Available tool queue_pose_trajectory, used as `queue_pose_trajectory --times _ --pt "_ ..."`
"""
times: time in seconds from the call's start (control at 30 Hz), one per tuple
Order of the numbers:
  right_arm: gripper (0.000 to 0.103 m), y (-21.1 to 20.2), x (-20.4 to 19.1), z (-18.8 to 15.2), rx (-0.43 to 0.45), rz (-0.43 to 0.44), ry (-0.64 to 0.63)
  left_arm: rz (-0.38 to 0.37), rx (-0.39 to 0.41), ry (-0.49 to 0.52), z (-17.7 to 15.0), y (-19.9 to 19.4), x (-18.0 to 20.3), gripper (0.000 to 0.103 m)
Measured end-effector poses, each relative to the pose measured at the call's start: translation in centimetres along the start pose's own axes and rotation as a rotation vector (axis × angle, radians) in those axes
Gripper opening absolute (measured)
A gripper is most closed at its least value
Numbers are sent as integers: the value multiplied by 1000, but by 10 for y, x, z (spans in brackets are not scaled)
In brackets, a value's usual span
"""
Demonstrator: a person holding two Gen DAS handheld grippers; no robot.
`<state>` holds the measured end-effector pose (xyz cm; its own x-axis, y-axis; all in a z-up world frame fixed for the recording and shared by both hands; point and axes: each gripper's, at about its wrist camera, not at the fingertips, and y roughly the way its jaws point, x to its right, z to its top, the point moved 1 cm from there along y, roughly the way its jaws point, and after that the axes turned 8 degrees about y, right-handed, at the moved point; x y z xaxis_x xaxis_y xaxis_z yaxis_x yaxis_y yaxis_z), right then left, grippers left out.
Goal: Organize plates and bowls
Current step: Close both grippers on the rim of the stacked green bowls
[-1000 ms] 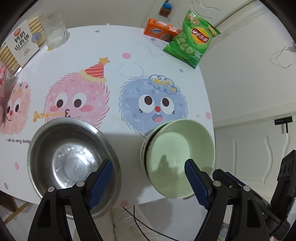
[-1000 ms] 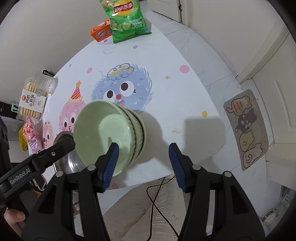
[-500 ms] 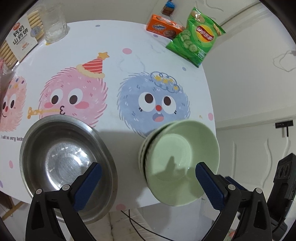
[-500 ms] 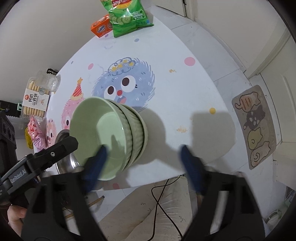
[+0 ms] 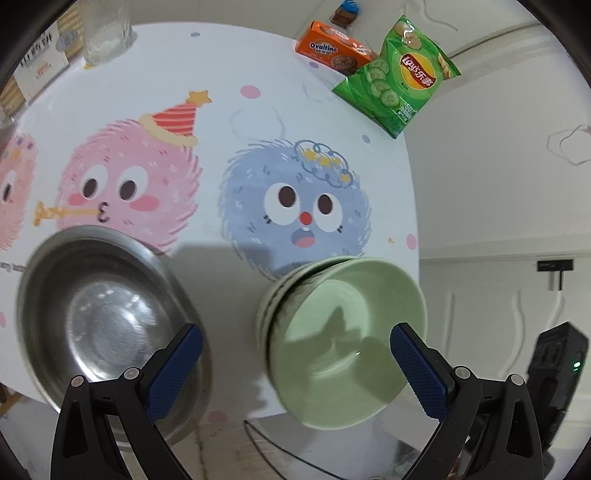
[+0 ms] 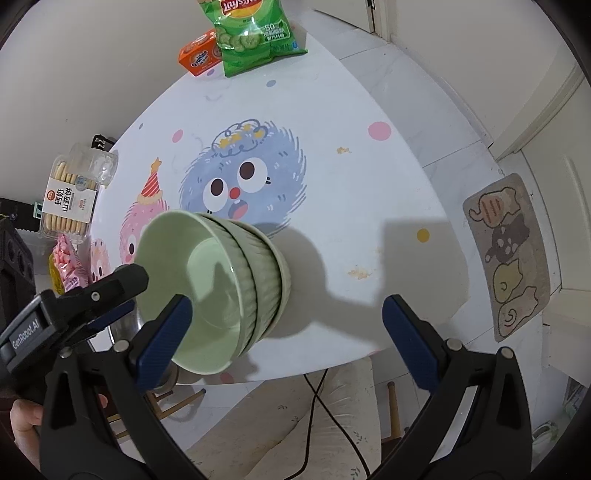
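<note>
A stack of pale green ribbed bowls (image 5: 343, 339) stands on the table's near edge; it also shows in the right wrist view (image 6: 218, 291). A wide steel bowl (image 5: 103, 325) sits to its left. My left gripper (image 5: 291, 365) is open and empty, above the gap between the steel bowl and the green stack. My right gripper (image 6: 284, 339) is open and empty, its left finger (image 6: 162, 343) in front of the stack's rim. The left gripper's body (image 6: 74, 306) shows at the left of the right wrist view.
The round table (image 5: 229, 110) has a cartoon-monster cloth. At its far side lie a green chips bag (image 5: 399, 77), an orange Ovaltine box (image 5: 332, 50), a glass (image 5: 105, 31) and a biscuit pack (image 6: 72, 195). A cat mat (image 6: 506, 254) lies on the floor at right.
Both grippers have opened wide over the last second and drawn back a little. The green bowl stack and steel bowl have stayed put.
</note>
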<state>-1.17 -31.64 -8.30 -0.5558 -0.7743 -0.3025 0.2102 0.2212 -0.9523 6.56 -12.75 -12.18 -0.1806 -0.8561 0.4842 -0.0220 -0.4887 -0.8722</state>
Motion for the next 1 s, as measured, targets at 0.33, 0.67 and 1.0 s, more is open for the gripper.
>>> queue_pose_trajectory --times 0.33,0.67,1.0 --pt "103 15 6 1 -40 16 32 -83 -46 -75 -2 21 -7 103" --pt "82 25 11 3 -67 27 51 -87 -54 -98 -10 30 -12 92" --pt "52 39 7 4 -127 54 57 -54 -63 -87 -6 33 -12 59"
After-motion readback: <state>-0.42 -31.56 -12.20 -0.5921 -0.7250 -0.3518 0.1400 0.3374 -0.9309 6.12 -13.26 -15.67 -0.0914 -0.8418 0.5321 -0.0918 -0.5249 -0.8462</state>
